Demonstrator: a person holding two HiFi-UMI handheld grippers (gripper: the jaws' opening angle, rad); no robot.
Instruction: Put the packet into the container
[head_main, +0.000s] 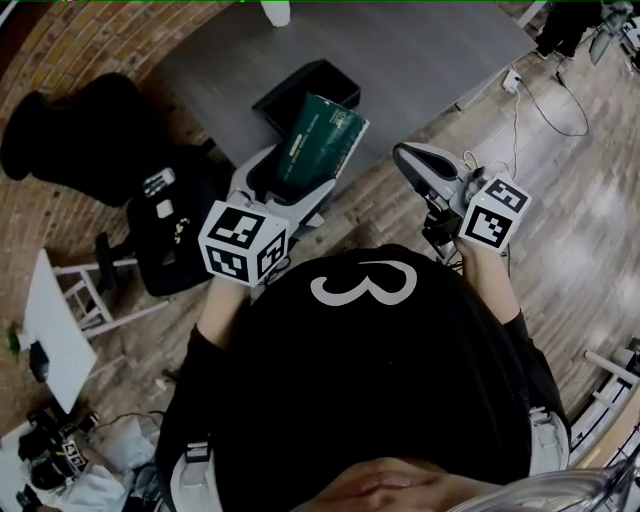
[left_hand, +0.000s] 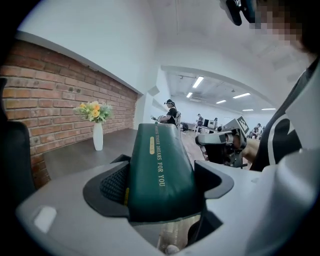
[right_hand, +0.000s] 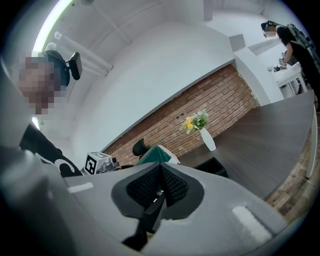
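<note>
Green and glossy, the packet (head_main: 320, 140) is pinched between the jaws of the left tool (head_main: 288, 188). Its lower end sits deep in the grip and its upper end rises well past the tips. In the left gripper view the packet (left_hand: 157, 165) fills the gap of the left tool (left_hand: 161, 182), with both padded jaws pressed against its broad faces. Gripping it by the faces, I judge, keeps it stiff and pointed forward so it can be lowered end-first into an opening.

Gold print runs lengthwise along the packet. "DREAMS FOR YOU" reads clearly, while the words before it are too small to be sure of. A short gold bar lies beside that line.

Ahead of the left tool, just beyond the packet's far end, the black open container (head_main: 330, 80) rests on the grey surface (head_main: 430, 50). The packet is held in the air short of it and is not yet inside.

The right tool (head_main: 408, 156) is off to the right of the left one. Its jaws (right_hand: 160, 175) are pressed together on nothing, likely kept aside so the carrying tool has room. Farther along the surface, past the container (right_hand: 212, 166), stands a white vase (right_hand: 206, 139) of yellow flowers. A white "3" marks the person's black top (head_main: 362, 282).
</note>
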